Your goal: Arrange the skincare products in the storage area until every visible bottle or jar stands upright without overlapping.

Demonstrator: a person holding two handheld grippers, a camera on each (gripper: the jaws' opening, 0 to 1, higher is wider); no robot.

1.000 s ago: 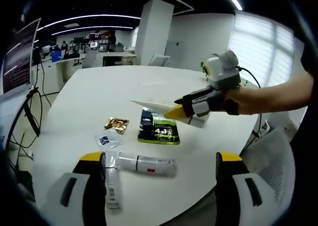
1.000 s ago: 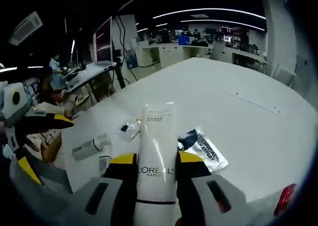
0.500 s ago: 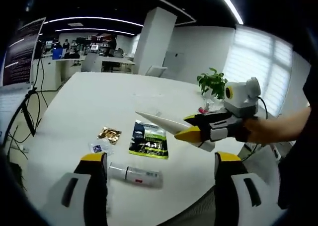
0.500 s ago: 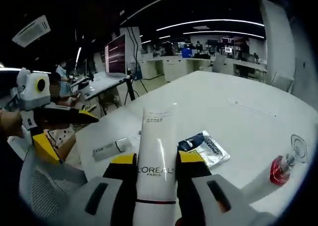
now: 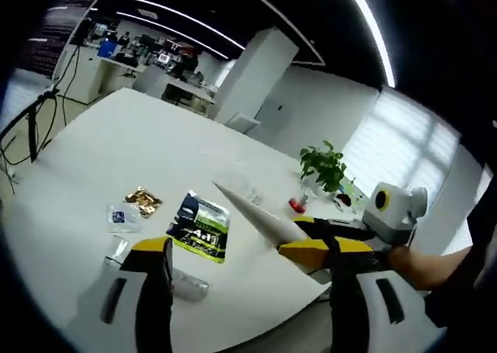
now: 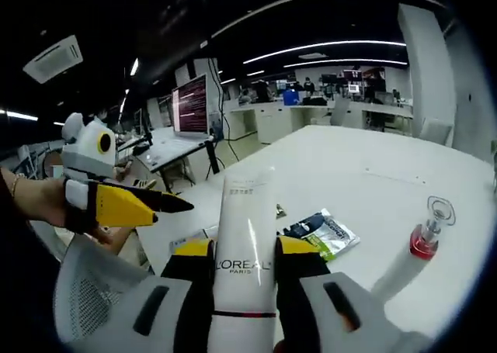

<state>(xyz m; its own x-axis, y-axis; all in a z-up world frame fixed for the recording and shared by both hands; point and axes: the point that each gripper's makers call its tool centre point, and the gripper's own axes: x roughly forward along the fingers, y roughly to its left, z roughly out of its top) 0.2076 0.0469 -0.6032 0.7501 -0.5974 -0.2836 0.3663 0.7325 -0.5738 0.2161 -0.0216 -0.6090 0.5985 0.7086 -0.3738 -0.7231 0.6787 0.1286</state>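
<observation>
Tabletop (image 5: 93, 151): smooth, matt white, with a curved edge, occupying the left and centre of the left gripper view and the right half of the right gripper view.

Left gripper (image 5: 241, 291): yellow-tipped jaws rise from the bottom of the left gripper view, set wide apart with nothing between them. It also appears at mid-left of the right gripper view, where a hand (image 6: 35, 202) grips it.

Right gripper (image 6: 245, 271): yellow-tipped jaws are clamped on the white tube (image 6: 245, 248), one jaw against each side. The tube is glossy plastic, long, flattened toward its crimped upper end, and printed "L'OREAL PARIS". It is held above the tabletop. In the left gripper view it points toward the upper left from the gripper at lower right.

Clear bottle (image 6: 415, 252): slender, with a red collar and a transparent round cap, lower right of the right gripper view, leaning toward the upper right.

Green sachet (image 5: 198, 225): flat glossy foil pouch, dark blue at its top, lying flat at centre-left of the left gripper view.

Small tube (image 5: 182, 285): pale, lying on its side just behind the left jaw.

Gold sachet (image 5: 142, 200): crinkled foil, lying flat, upper left of the green sachet.

Clear sachet (image 5: 122, 216): small transparent packet with a blue mark, just beside the gold sachet.
</observation>
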